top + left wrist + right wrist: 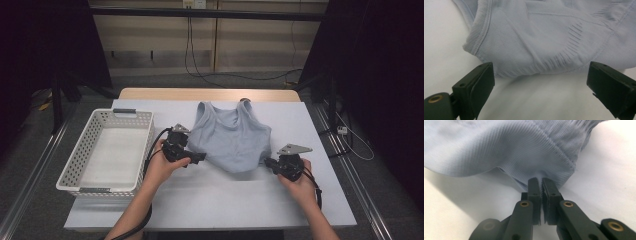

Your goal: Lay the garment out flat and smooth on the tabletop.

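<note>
- While the pale blue tank top lies flat at the centre of the high view on the white table cover, straps toward the top of the frame and hem toward the bottom, both grippers sit at its lower corners.
- Right gripper: lower right of the garment in the high view, held in the person's right hand. Right gripper view: the right gripper has its jaws pressed together, pinching the hem corner of the tank top; the ribbed fabric bunches just above the tips.
- Left gripper: lower left of the garment in the high view, held in the left hand. Left gripper view: the left gripper has its jaws spread wide, one at lower left and one at lower right of the frame; the ribbed hem of the tank top lies between and beyond them, not pinched.
- White perforated plastic basket: left side of the high view, on the table, well apart from the garment.
- Grey three-cornered plate sits on top of the right gripper.
</note>
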A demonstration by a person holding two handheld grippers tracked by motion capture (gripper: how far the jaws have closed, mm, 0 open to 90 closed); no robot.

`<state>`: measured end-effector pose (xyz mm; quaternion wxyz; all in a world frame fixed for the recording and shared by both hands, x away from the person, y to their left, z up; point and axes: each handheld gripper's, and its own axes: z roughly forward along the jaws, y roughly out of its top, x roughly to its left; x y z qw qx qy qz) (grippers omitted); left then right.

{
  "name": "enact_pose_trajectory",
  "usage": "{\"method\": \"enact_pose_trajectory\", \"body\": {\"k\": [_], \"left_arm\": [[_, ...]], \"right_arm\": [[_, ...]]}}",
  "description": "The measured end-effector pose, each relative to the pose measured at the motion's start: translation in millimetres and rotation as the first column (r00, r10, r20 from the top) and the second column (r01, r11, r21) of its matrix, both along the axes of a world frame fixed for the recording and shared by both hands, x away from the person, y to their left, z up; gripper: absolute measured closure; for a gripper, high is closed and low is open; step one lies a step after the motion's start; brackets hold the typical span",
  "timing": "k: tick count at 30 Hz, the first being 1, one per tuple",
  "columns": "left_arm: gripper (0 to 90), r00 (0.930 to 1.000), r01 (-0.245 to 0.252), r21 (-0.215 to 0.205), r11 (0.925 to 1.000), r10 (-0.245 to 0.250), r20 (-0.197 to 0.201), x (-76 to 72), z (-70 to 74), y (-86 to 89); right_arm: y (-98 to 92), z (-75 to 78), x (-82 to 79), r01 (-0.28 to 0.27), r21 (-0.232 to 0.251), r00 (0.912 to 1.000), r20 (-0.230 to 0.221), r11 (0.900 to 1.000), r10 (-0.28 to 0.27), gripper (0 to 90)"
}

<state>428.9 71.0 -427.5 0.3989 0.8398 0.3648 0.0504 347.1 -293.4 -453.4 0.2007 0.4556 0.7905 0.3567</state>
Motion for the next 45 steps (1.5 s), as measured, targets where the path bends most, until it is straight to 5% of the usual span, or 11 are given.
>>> {"method": "enact_pose_trajectory", "body": {"k": [10,20,23,29,45], "left_arm": [[7.8,1.0,0.002,0.018,0.9998,-0.002,-0.009,-0.8,-5.7,1.7],[10.3,1.0,0.01,0.041,0.9991,-0.01,-0.001,1.1,-18.3,-5.2],[18.0,0.9996,0.024,0.056,0.9981,-0.024,0.013,1.3,-22.0,-9.0],[29.0,0.9996,0.027,0.024,0.9993,-0.028,0.006,5.5,-25.6,-16.9],[70.2,0.9964,0.067,-0.036,0.9971,-0.069,-0.049,1.7,-8.5,-22.4]], "right_arm": [[-26.4,28.0,-9.5,0.037,0.127,0.9972,0.059,0.991,-0.044,86.6],[-39.5,23.9,-10.9,0.069,0.16,0.9963,0.039,0.985,-0.076,86.6],[-38.8,22.5,-11.5,0.069,0.156,0.9963,0.039,0.985,-0.076,86.5],[-37.2,19.4,-12.1,0.065,0.146,0.9966,0.041,0.987,-0.072,86.5],[-29.9,16.9,-11.9,0.053,0.144,0.9968,0.052,0.988,-0.061,86.3]]}}
